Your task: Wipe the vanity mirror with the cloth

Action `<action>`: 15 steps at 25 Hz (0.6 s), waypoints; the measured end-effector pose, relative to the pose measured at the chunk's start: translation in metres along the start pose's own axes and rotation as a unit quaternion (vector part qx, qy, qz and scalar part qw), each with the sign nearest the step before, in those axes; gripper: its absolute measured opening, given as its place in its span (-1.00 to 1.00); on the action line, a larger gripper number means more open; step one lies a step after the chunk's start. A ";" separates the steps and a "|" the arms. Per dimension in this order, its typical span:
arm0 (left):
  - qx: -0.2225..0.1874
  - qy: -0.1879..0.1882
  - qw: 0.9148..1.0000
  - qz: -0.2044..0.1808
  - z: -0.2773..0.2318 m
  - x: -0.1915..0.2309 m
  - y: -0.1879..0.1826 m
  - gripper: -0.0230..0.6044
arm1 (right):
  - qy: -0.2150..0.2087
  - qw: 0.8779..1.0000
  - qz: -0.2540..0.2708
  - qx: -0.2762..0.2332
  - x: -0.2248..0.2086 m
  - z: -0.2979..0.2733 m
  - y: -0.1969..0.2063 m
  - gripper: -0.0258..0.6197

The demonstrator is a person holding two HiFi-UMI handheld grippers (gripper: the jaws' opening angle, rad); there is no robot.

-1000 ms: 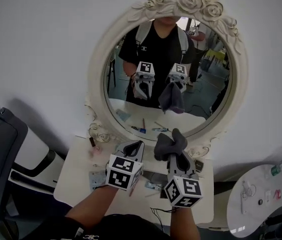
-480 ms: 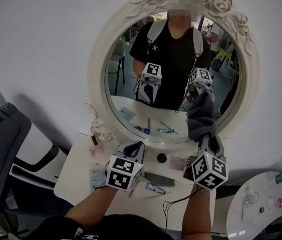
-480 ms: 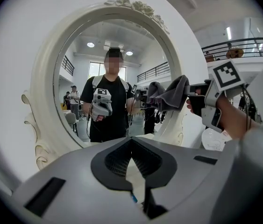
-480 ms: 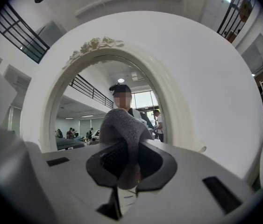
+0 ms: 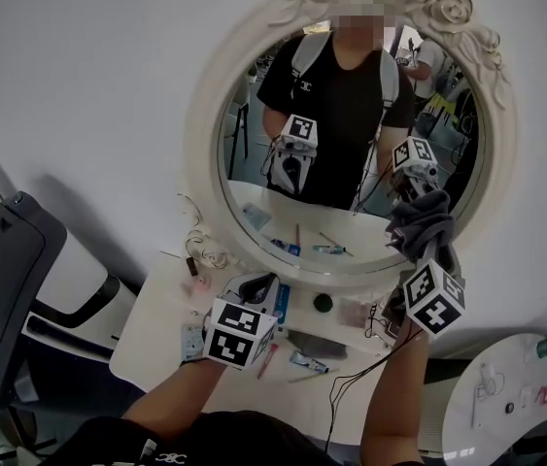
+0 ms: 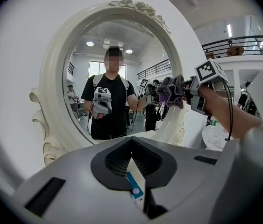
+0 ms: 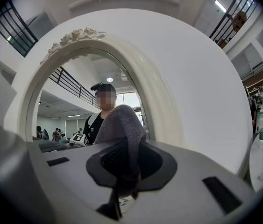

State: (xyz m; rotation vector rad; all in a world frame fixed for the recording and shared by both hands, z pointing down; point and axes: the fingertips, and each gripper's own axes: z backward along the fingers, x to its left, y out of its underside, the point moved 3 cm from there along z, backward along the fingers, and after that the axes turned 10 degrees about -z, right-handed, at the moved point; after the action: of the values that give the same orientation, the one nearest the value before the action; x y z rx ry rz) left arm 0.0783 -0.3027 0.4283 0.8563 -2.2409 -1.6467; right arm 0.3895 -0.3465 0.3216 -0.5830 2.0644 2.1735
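Top of the round vanity mirror in its cream, rose-carved frame is cut off by the upper edge of the head view, so the crest shows only in part. On the white vanity tabletop a scatter of small bits lies along the back edge under the frame, mostly too small to name. A blue tube and a little dark round thing are the only ones that stand out.

Over to the right gripper: jaws clamped on the dark grey terry cloth, which bunches up over the fingertips and hides them from above. That cloth sits at the lower right edge of the glass, just inside the frame. In the left gripper view it meets its own reflection, so it is against the mirror.

The left gripper hangs low over the middle of the tabletop, well apart from the glass, with its jaws drawn together at the tips and nothing between them. Only a sliver behind the tips lets the blue tube show through.

The count: one mirror, one cloth, two grippers, each doubled in the reflection. A thin black cable trails down from the right one.
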 end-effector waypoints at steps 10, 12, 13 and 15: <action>-0.007 0.014 1.000 -0.002 -0.003 -0.007 -0.002 -0.91 | 0.006 1.000 -0.005 -0.001 0.004 -0.002 -0.009 -0.79; -0.009 0.016 1.000 -0.002 -0.003 -0.008 -0.004 -0.91 | 0.006 1.000 -0.004 -0.006 0.005 -0.002 -0.014 -0.79; -0.010 0.016 1.000 -0.002 -0.003 -0.008 -0.005 -0.91 | 0.006 1.000 -0.003 -0.009 0.006 -0.002 -0.017 -0.79; -0.011 0.015 1.000 -0.002 -0.002 -0.008 -0.005 -0.91 | 0.006 1.000 -0.003 -0.015 0.008 -0.002 -0.023 -0.79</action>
State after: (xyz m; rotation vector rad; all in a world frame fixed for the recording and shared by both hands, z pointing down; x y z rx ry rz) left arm 0.0867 -0.3004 0.4256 0.8730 -2.1984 -1.6469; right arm 0.3901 -0.3485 0.2976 -0.6047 2.0361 2.2068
